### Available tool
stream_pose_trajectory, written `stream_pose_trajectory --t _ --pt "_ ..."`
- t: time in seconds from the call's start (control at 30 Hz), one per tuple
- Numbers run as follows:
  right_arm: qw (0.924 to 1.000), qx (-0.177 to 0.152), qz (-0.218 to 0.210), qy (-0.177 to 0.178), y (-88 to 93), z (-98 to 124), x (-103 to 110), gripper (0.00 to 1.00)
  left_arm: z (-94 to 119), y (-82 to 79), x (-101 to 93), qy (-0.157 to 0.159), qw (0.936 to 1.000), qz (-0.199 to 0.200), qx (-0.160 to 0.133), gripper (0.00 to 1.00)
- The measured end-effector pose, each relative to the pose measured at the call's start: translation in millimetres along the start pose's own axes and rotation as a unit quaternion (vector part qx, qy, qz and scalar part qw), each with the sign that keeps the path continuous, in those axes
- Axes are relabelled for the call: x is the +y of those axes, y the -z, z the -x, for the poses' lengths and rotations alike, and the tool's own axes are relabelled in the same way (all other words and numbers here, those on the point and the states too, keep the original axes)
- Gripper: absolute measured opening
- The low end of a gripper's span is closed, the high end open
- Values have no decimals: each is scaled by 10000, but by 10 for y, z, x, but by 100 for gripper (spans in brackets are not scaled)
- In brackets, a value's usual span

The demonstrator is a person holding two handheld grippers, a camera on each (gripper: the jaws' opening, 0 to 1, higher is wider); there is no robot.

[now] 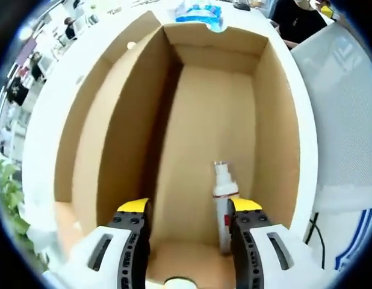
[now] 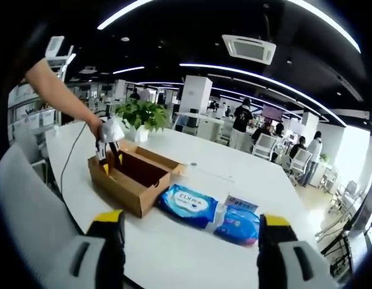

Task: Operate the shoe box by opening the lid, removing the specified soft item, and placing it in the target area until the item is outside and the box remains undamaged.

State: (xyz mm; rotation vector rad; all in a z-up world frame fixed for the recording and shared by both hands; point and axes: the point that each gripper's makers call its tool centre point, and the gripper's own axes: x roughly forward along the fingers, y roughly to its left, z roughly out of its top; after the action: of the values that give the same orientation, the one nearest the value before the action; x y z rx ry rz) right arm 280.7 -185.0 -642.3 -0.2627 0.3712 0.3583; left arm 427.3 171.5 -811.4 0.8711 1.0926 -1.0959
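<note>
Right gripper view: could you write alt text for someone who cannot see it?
An open cardboard box sits on a white table, and the left gripper reaches into its far end. Two blue soft packs lie beside the box, a potted plant stands behind it, and the right gripper hangs open in the foreground.

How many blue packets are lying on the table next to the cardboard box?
2. One blue packet lies right beside the cardboard box; the second blue packet lies just past it, farther from the box. Others may be hidden behind the box.
</note>
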Motion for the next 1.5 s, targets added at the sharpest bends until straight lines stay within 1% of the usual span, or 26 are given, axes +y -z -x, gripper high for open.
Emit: stream_pose_trajectory --t 0.13,0.3,0.4,0.6,0.67,0.77,0.9,0.93,0.97,1.0,1.13,1.23,1.4,1.5 --pt "10000 3 -27 -12 4 -4 -2 92 49 -46 -38 54 9992 321 -220 53" --pt "10000 30 11 -72 13 -11 27 91 62 -42 -97 119 9982 504 -291 52" --pt "9999 40 39 -96 15 -15 41 91 52 -43 -172 242 9966 707 -356 49" --pt "9999 56 31 -105 23 -18 42 91 -25 -65 -216 240 9936 977 -505 46" --pt "9999 83 12 -130 33 -18 52 91 -88 -49 -272 311 9937 971 -461 45" --pt "9998 87 12 -150 33 -16 60 91 -167 -5 -319 328 9942 952 -364 44" --pt "9999 92 3 -125 37 -14 48 90 -183 -5 -329 344 9928 1073 -399 41" --pt "9999 94 -8 -120 38 -12 49 90 -186 -4 -305 272 9925 1112 -423 39" --pt "9999 99 -12 -119 40 -11 48 90 -188 12 -293 207 9934 1059 -390 37" --pt "9999 96 -11 -118 39 -10 46 90 -199 59 -283 141 9952 923 -278 36" --pt "9999 79 -7 -123 35 -8 48 90 -245 91 -339 85 9952 940 -247 30" --pt "9999 67 -24 -104 31 -5 35 90 -249 113 -339 1 9968 775 -175 28" --pt "9999 65 -95 -99 33 -1 24 89 -279 118 -371 19 9975 695 -151 22" --pt "9999 79 -86 -114 39 0 34 89 -299 131 -354 4 9977 667 -136 21"
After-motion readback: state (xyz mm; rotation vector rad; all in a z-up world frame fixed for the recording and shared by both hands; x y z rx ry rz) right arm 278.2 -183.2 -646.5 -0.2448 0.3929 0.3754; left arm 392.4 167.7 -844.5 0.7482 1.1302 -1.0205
